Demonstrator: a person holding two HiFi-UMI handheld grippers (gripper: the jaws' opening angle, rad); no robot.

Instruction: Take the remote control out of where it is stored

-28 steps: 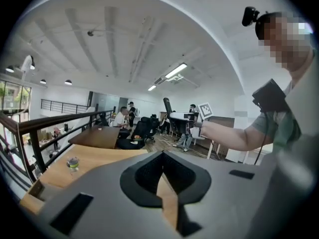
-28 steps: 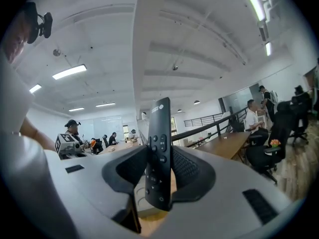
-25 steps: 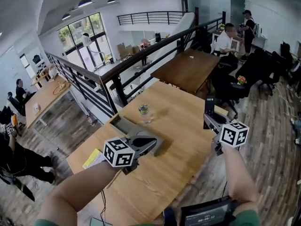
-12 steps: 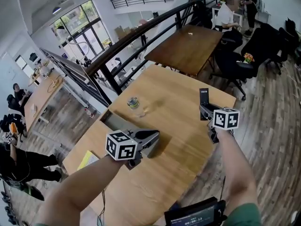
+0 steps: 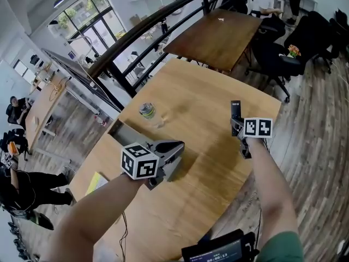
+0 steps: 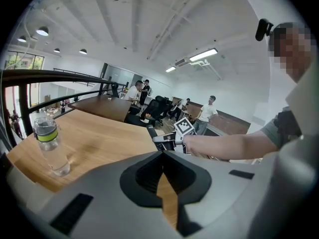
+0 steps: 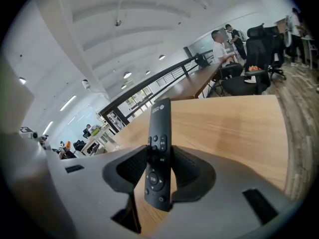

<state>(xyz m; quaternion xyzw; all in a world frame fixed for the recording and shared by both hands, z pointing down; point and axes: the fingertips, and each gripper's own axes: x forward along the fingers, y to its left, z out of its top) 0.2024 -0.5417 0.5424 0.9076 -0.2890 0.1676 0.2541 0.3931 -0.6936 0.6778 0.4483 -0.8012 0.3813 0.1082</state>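
The left gripper (image 5: 178, 145) is held over the table (image 5: 202, 91), left of centre in the head view. Its jaws are closed tip to tip with nothing between them. Above and left of it, a bottle (image 5: 146, 112) stands upright near the table's left edge. Right of centre, the right gripper (image 5: 236, 123) clamps the remote (image 5: 235, 109) by its lower half. The remote sticks out past the jaws over the table's right part, its buttons facing that gripper's camera.
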